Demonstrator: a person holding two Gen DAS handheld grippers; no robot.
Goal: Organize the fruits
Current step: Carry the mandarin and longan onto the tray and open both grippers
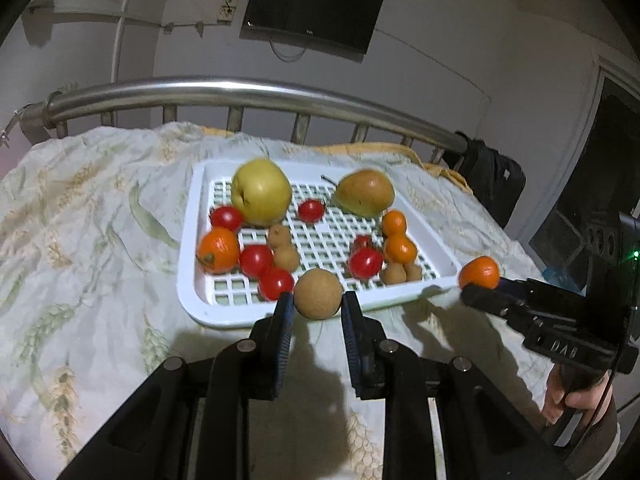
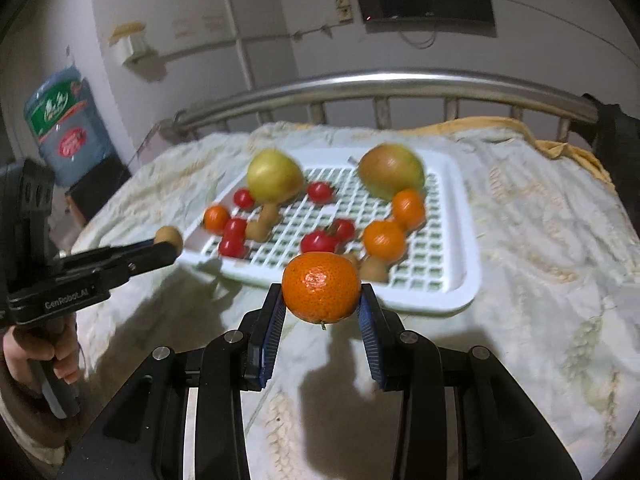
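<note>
Holding one fruit in each gripper, clear of the bedspread (image 1: 80,208) and short of the near edge of the white tray (image 1: 192,240).

Left gripper (image 1: 318,300): fingers closed tight on a small round brown fruit (image 1: 318,294), gripped at both sides.

Tray, centre: holds a yellow apple (image 1: 262,192), a pear (image 1: 364,192), cherry tomatoes, mandarins and more small brown fruits, loosely clustered rather than sorted.

Right gripper (image 2: 322,300): fingers partly closed on a mandarin (image 2: 321,286), pads pressing its flanks.

Step in hand, judged: carrying both picked fruits toward placement with their own kind.

Next move, judged: bring brown fruit to the brown group, mandarin to the orange group near the tray's right side; lower until supported, then open slowly to prevent rolling.
</note>
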